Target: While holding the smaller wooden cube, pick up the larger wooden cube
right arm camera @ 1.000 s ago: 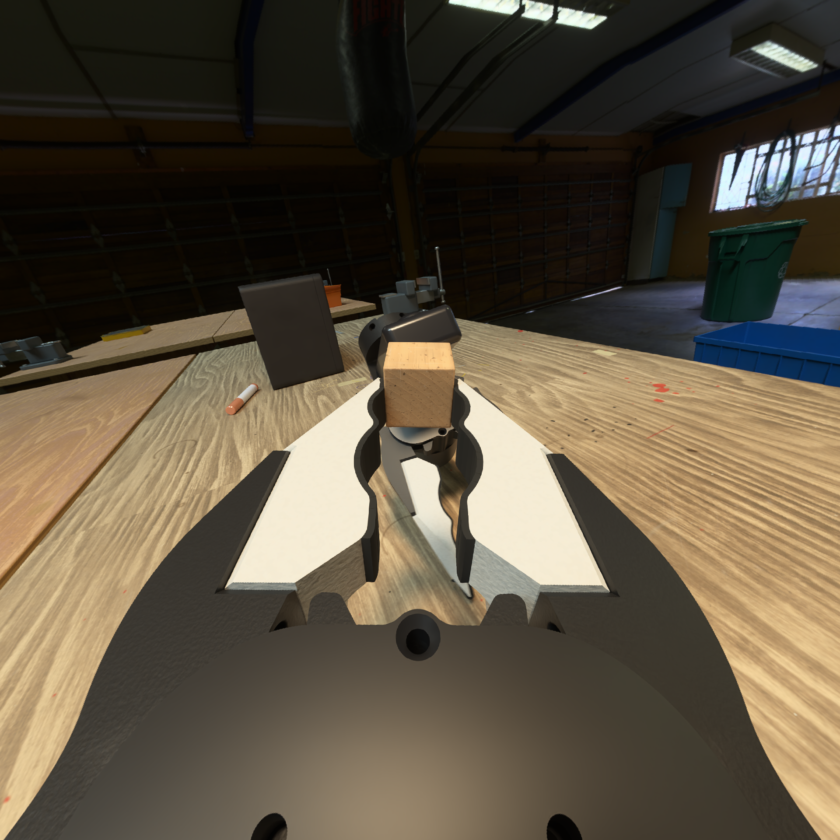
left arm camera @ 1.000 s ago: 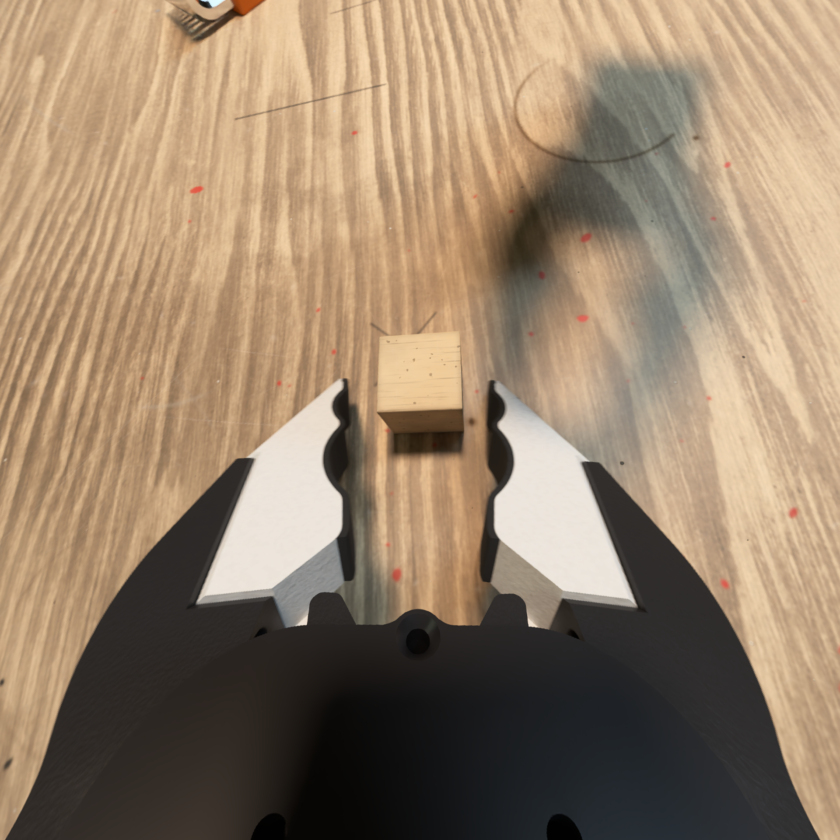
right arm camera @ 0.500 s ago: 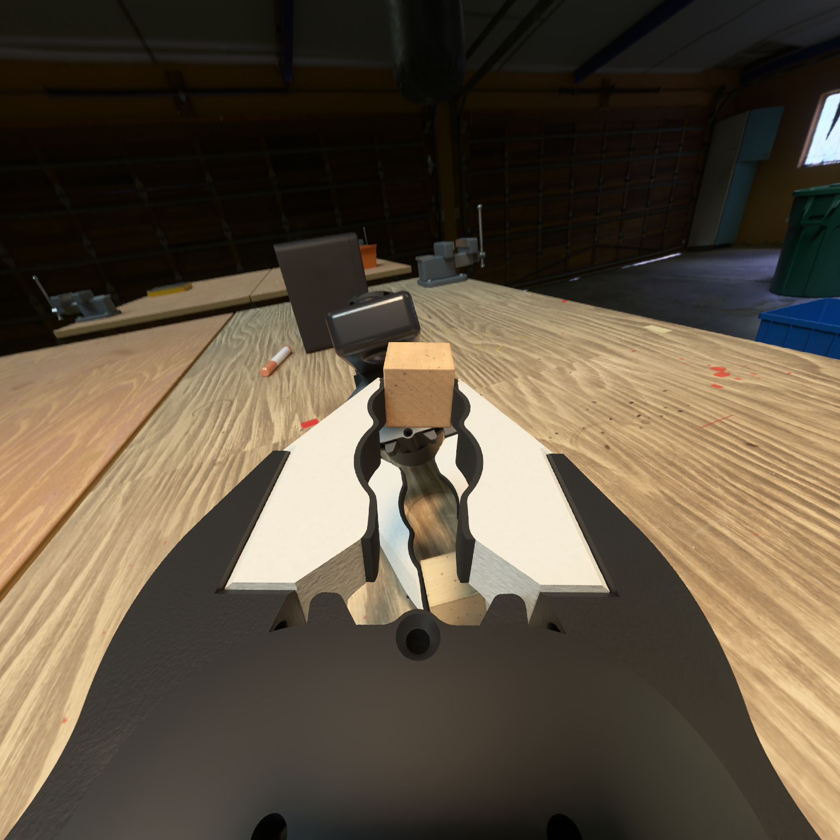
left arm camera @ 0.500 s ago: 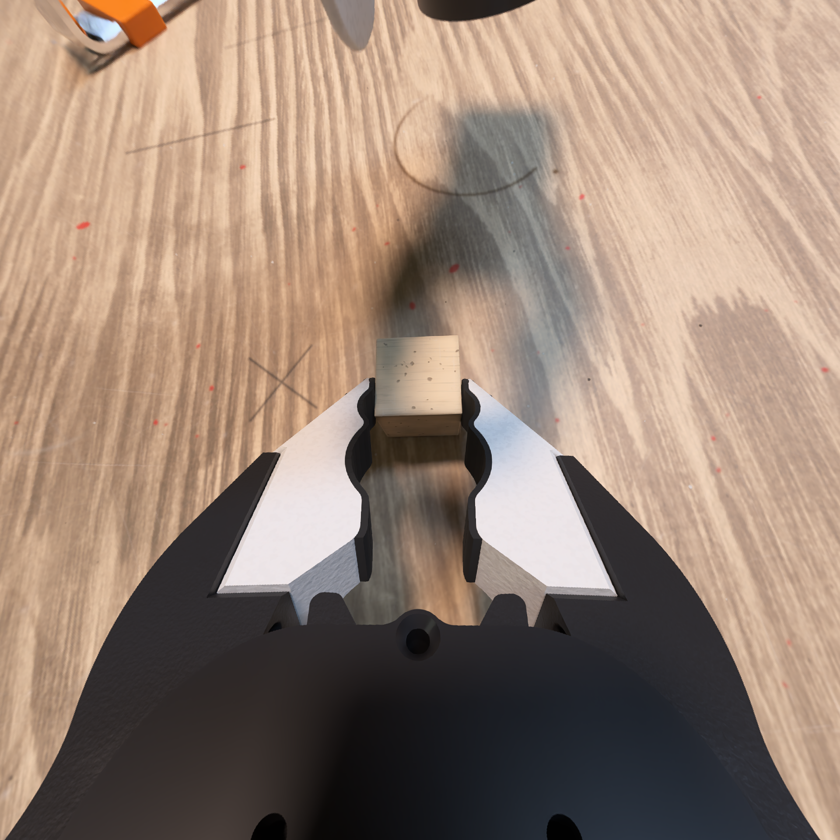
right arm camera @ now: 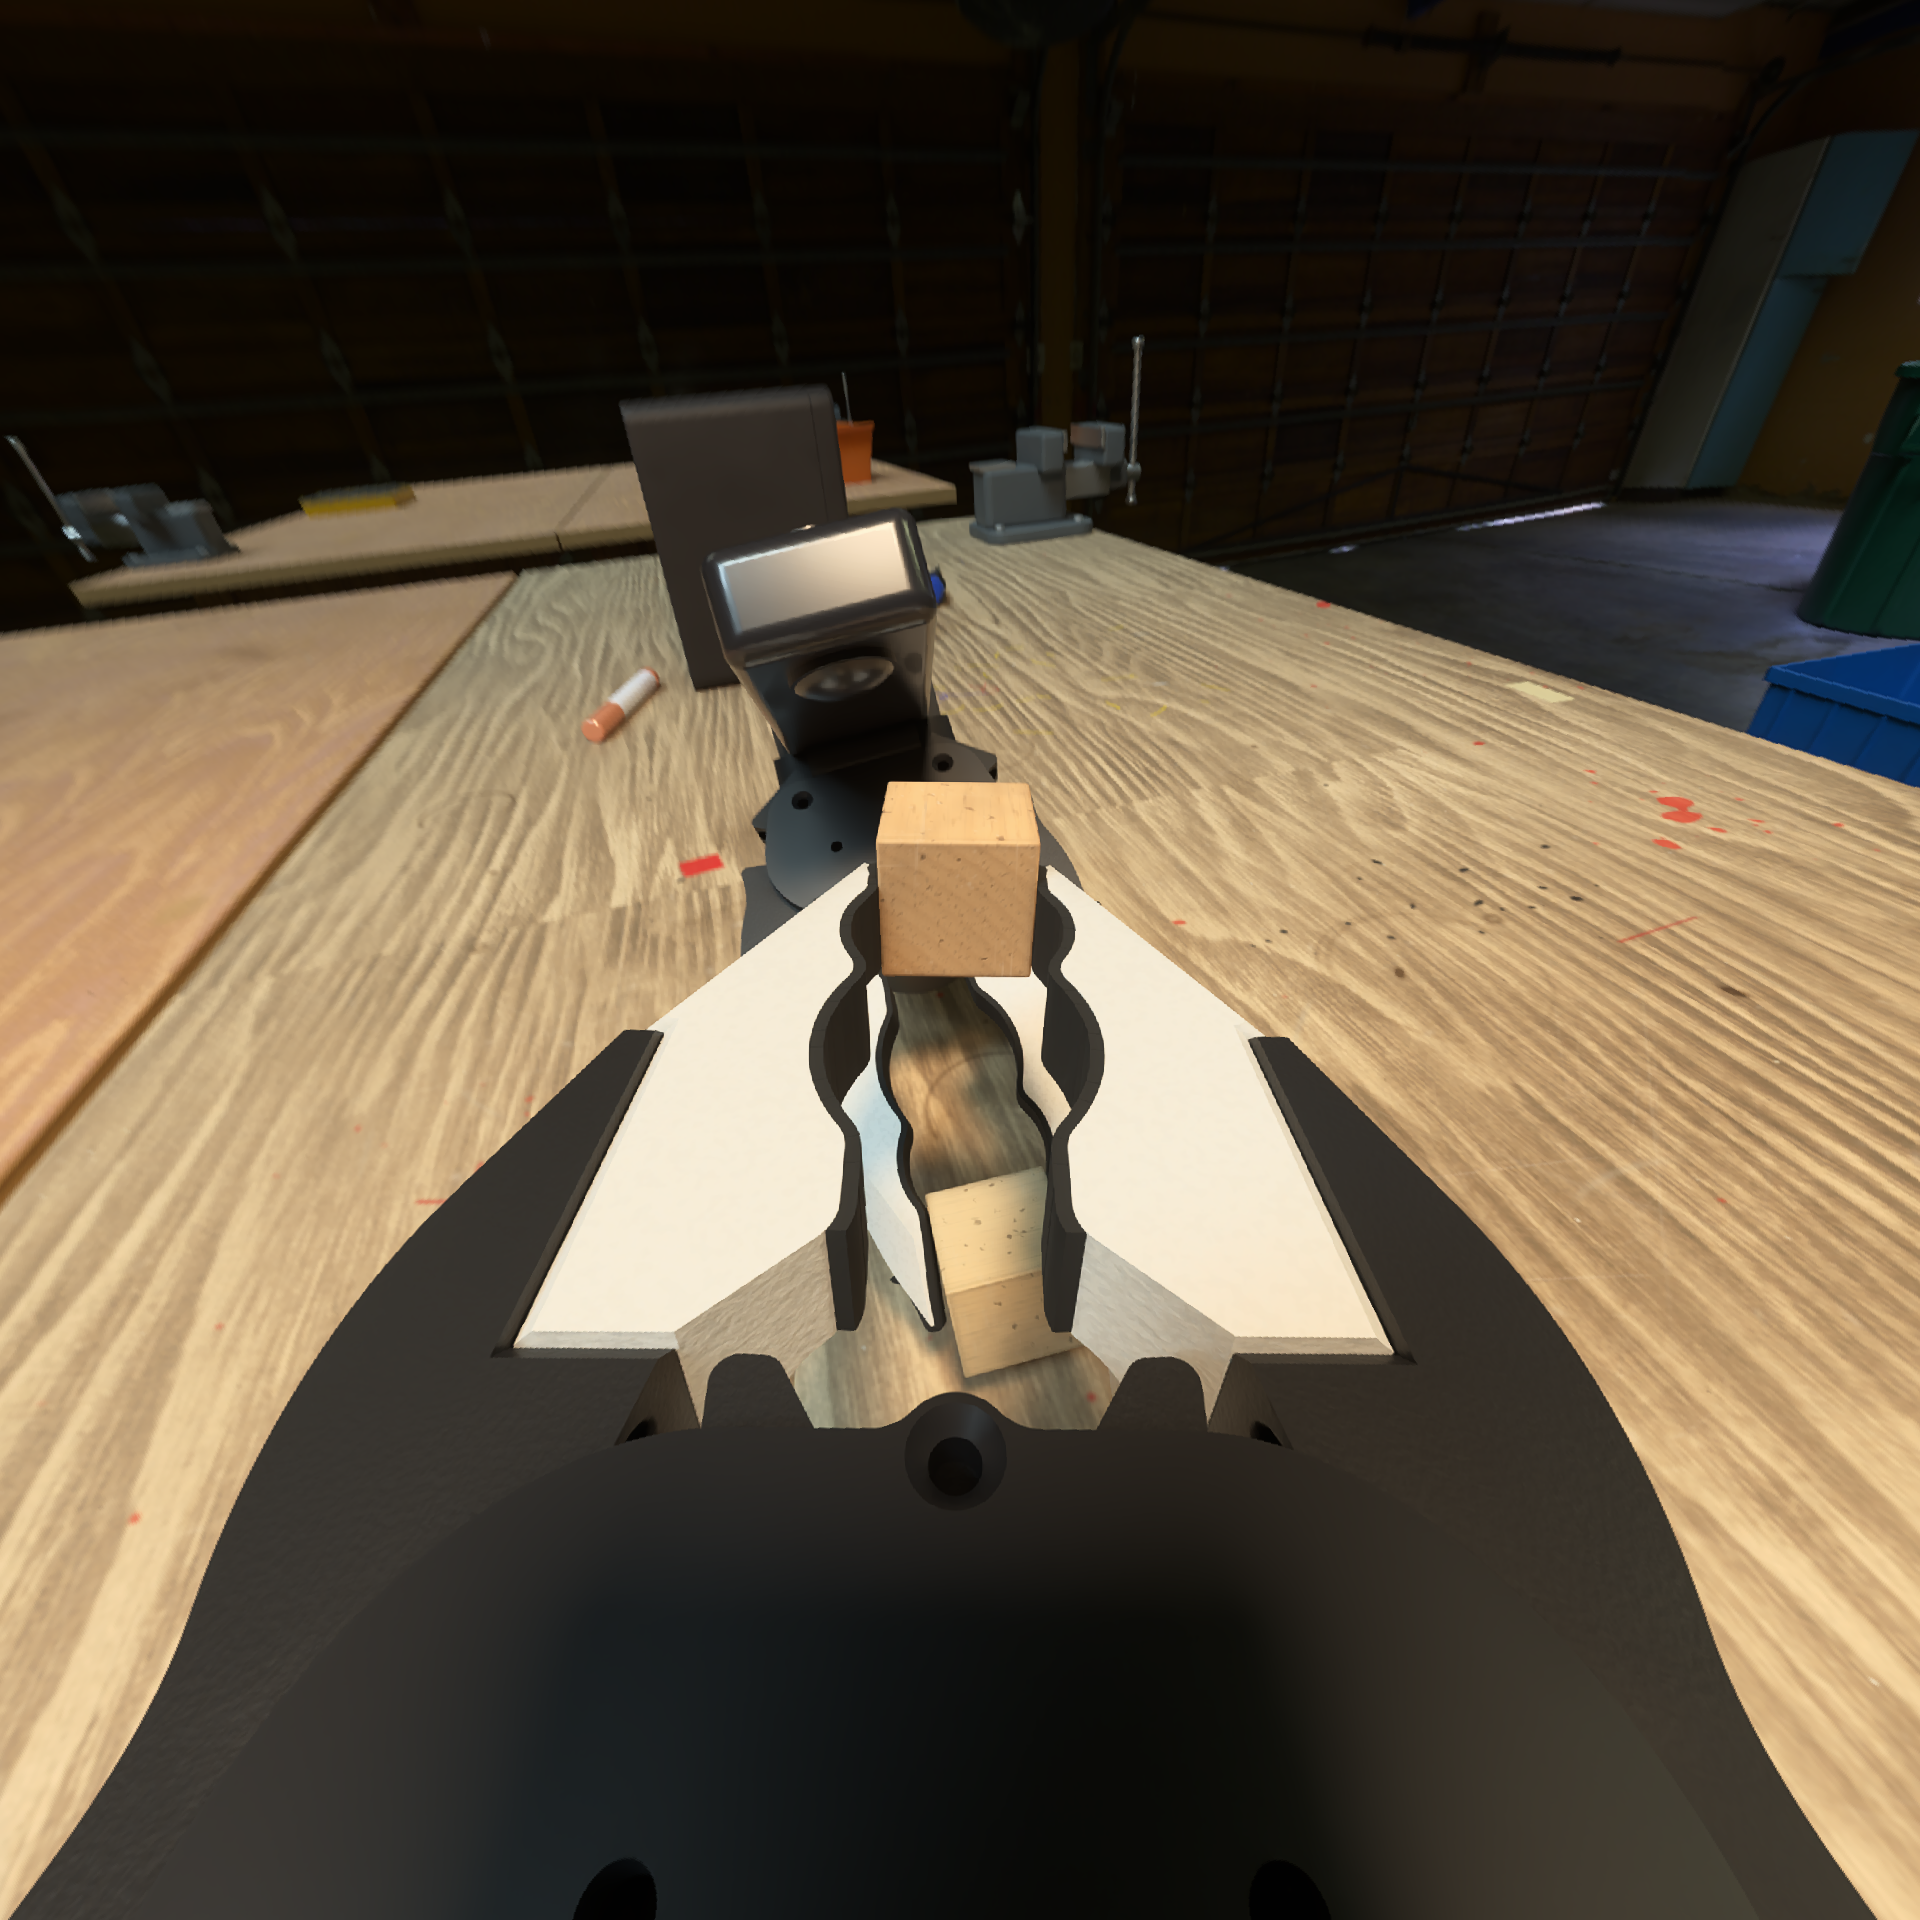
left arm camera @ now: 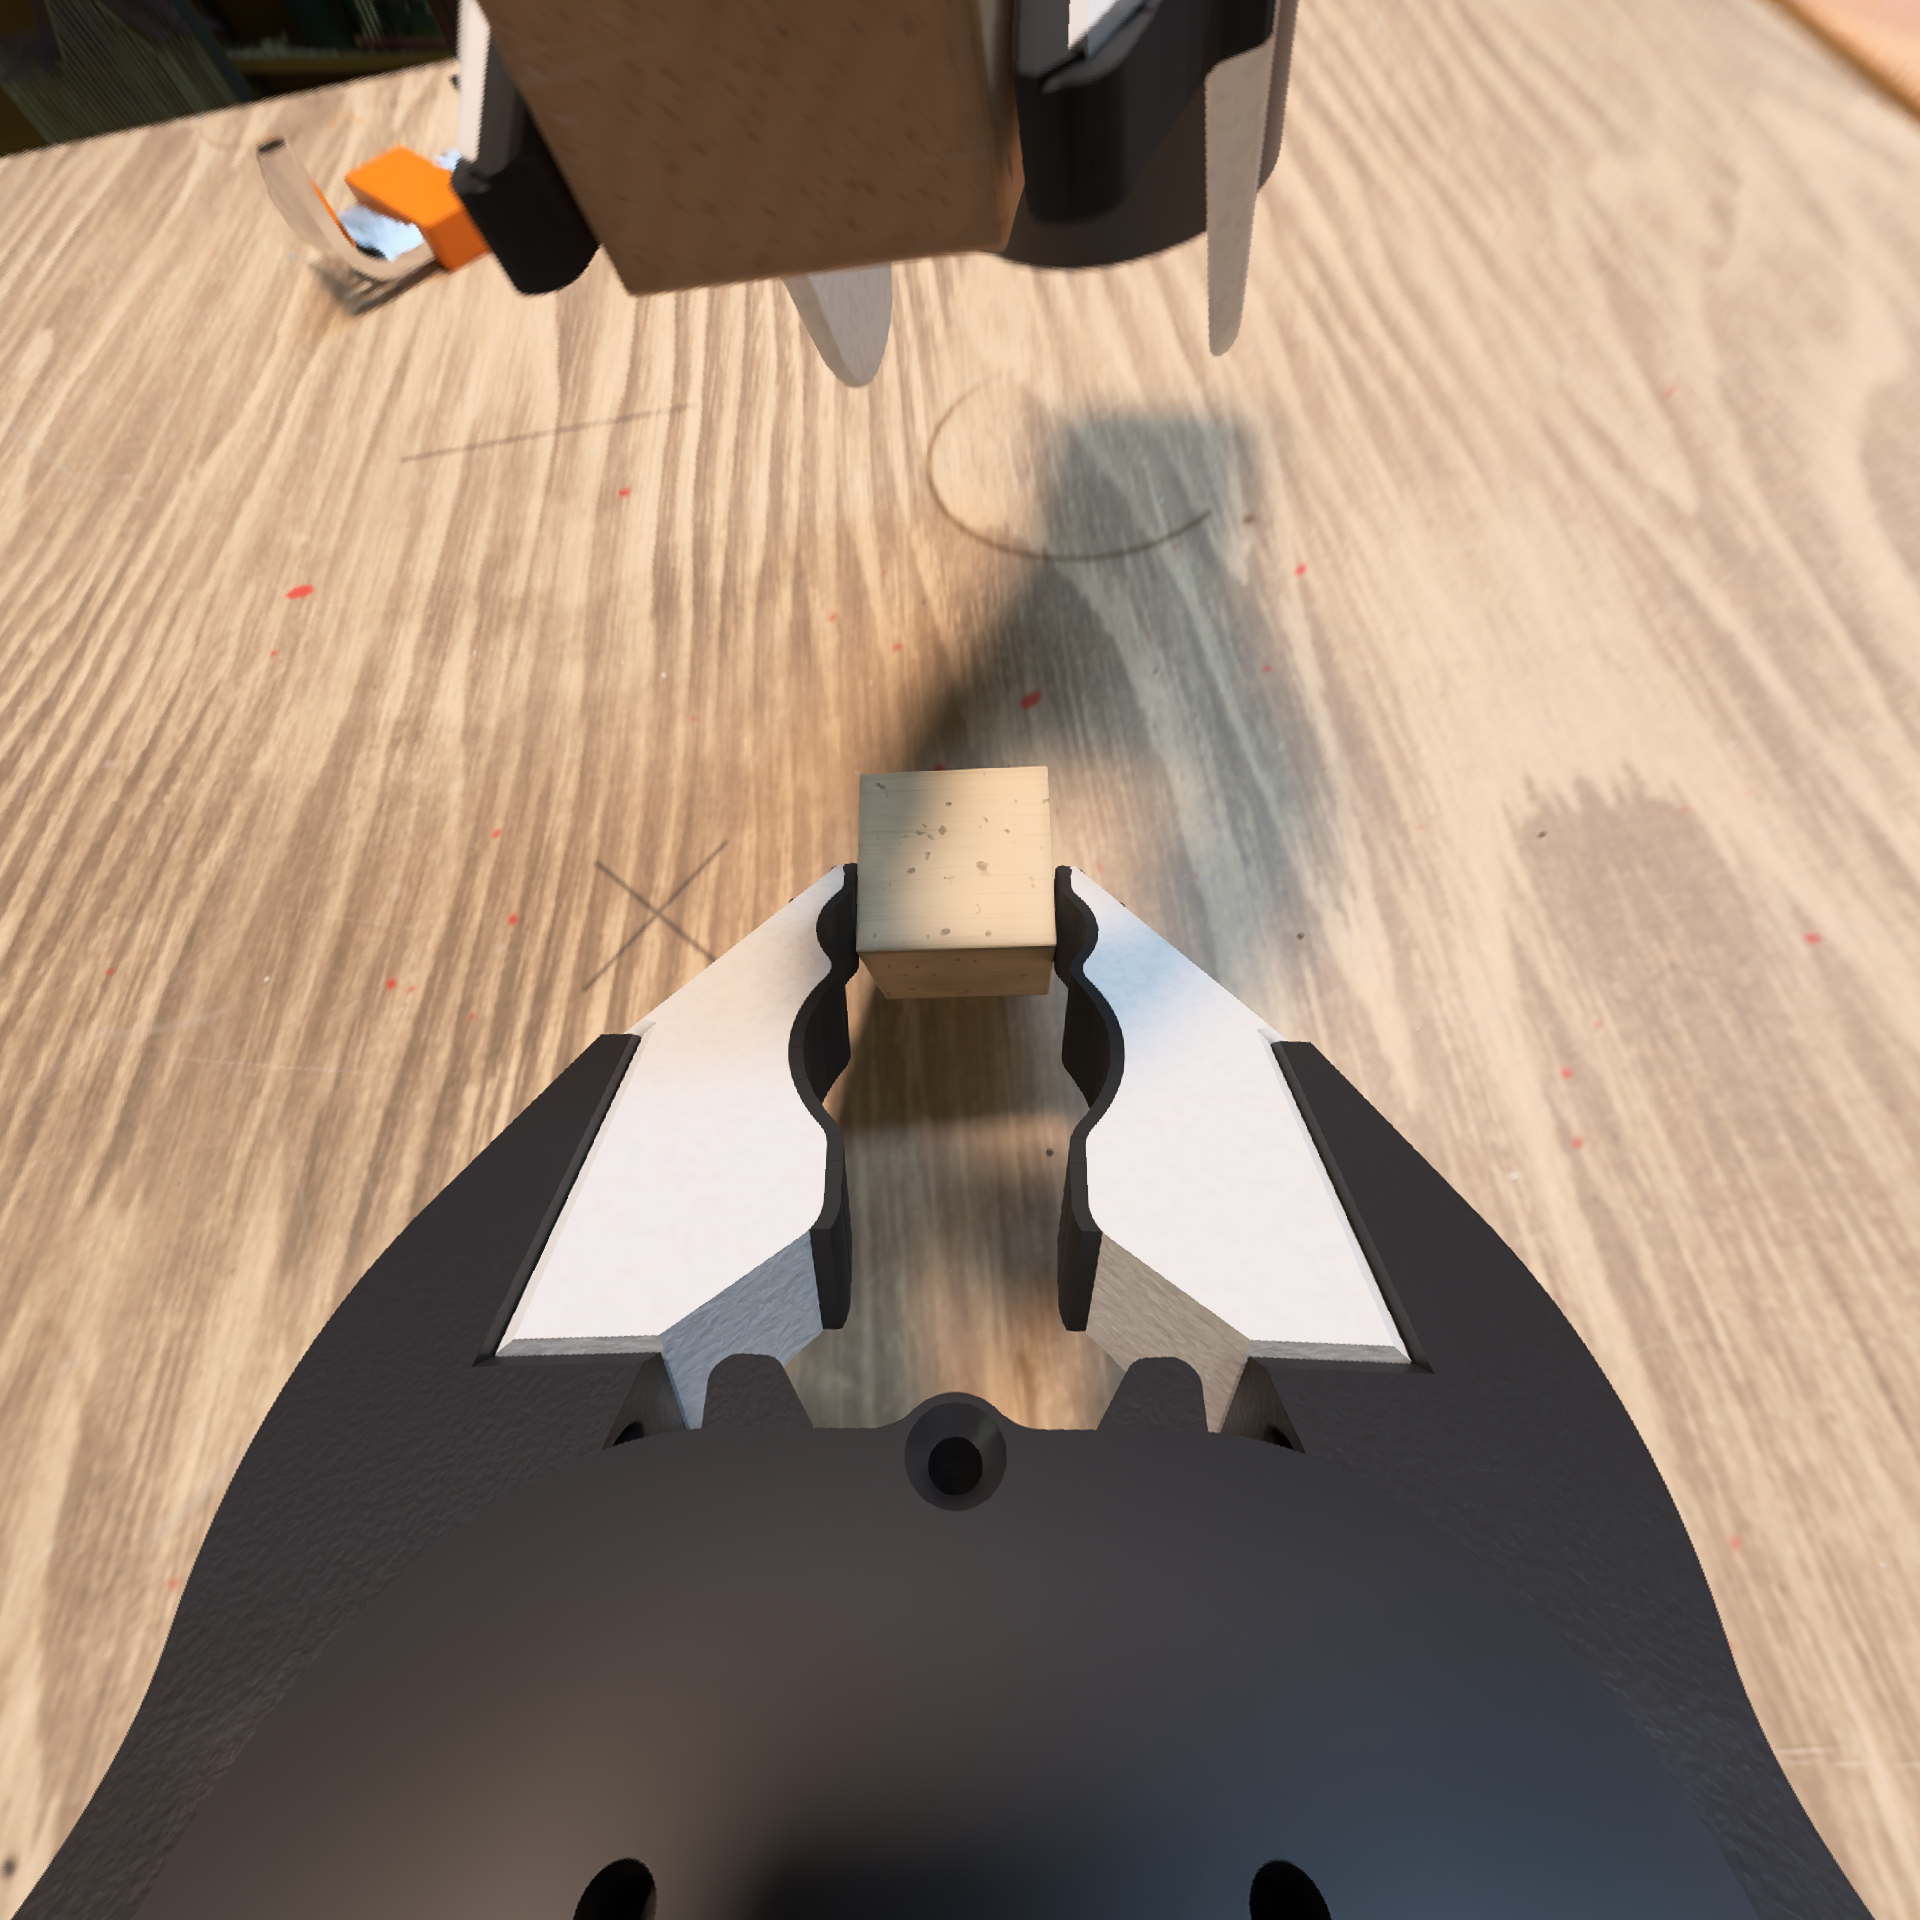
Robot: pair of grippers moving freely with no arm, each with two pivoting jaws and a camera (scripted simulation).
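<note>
My left gripper is shut on the larger, pale speckled wooden cube, pinched at the fingertips just over the wooden tabletop. My right gripper is shut on the smaller, tan wooden cube, held well above the table. The two grippers face each other. The smaller cube shows large and close at the top of the left wrist view. The pale cube shows in the right wrist view below and between my right fingers, with the left gripper's dark body behind it.
An orange and metal object lies far left on the table. Pencil marks, an X and a circle, are drawn on the wood. A marker, a dark upright block, a vise and a blue bin stand farther off.
My left gripper moved forward around the pale cube and shut on it. My right gripper, still holding its tan cube, has come much closer above the left one.
</note>
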